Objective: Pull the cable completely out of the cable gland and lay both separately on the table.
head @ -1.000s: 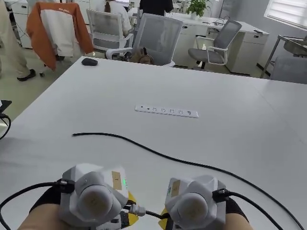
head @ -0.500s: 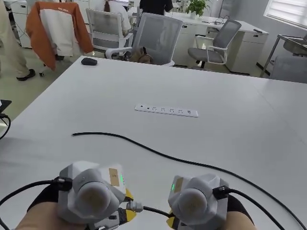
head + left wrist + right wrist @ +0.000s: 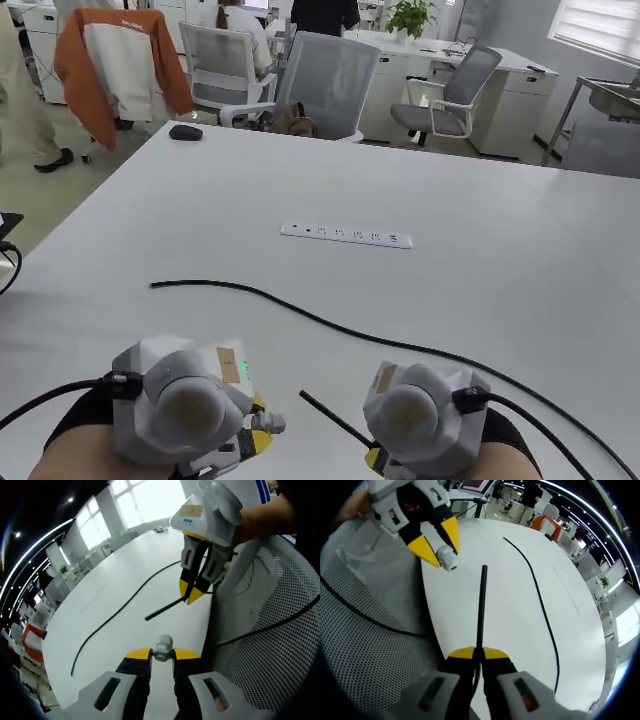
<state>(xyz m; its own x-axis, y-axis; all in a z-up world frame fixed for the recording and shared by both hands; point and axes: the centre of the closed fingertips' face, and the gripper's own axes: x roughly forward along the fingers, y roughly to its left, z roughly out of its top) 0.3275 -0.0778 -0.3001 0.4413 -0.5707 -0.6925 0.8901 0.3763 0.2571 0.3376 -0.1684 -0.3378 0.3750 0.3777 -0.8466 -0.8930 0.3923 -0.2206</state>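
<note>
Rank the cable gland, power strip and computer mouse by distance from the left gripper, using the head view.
1. The cable gland, clamped in the jaws of the left gripper, at the table's near edge.
2. The power strip, mid-table, ahead.
3. The computer mouse, at the far left edge.

Black cable [image 3: 335, 418] apart from cable gland [image 3: 270, 423]

Black cable [image 3: 481, 605], white gland [image 3: 162, 647], white table [image 3: 450, 200]
</note>
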